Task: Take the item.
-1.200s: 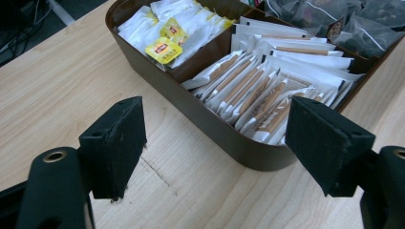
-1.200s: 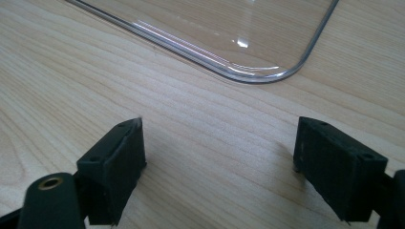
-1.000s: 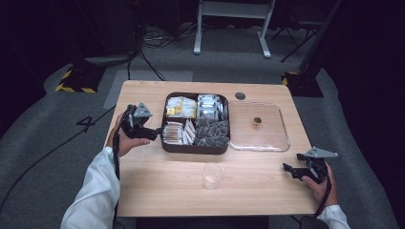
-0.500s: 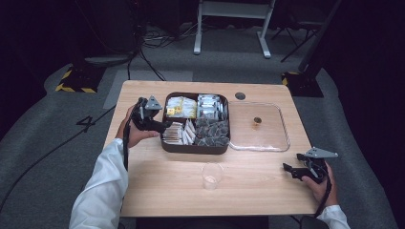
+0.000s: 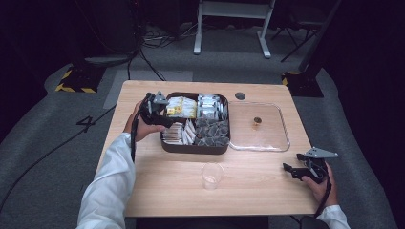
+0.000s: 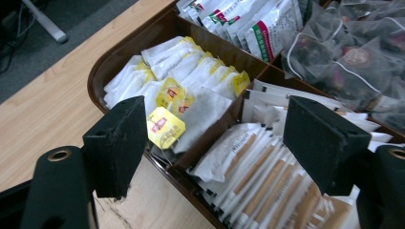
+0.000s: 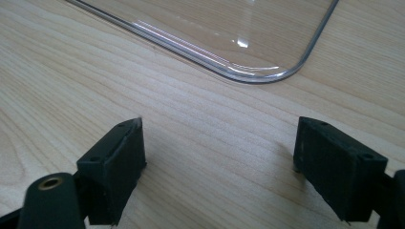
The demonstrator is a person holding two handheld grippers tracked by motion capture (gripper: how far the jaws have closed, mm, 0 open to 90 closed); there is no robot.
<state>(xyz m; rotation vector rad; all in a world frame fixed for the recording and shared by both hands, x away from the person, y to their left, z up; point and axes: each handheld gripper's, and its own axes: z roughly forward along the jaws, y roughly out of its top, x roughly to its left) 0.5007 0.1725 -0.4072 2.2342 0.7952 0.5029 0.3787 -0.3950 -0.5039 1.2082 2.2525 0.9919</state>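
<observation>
A dark brown compartment tray [image 5: 191,148] [image 6: 114,59] stands mid-table, holding white tea bags with yellow tags [image 6: 184,83], white and tan stick sachets [image 6: 258,176], green-printed packets [image 6: 260,26] and clear mesh tea bags [image 6: 344,57]. My left gripper [image 5: 165,118] [image 6: 212,145] hovers open over the tray's left side, its jaws spanning the yellow-tag bags and the stick sachets, with nothing gripped. My right gripper [image 5: 290,171] [image 7: 217,167] rests open low over the bare wood at the table's right front.
A clear plastic lid [image 5: 258,126] [image 7: 248,71] lies flat right of the tray, with a small brown knob at its middle. A small clear cup [image 5: 212,175] stands near the front middle. A round cable hole [image 5: 240,96] sits at the table's back.
My left gripper has moved right from beside the tray's left edge to over its left compartments. The right gripper has stayed put.
</observation>
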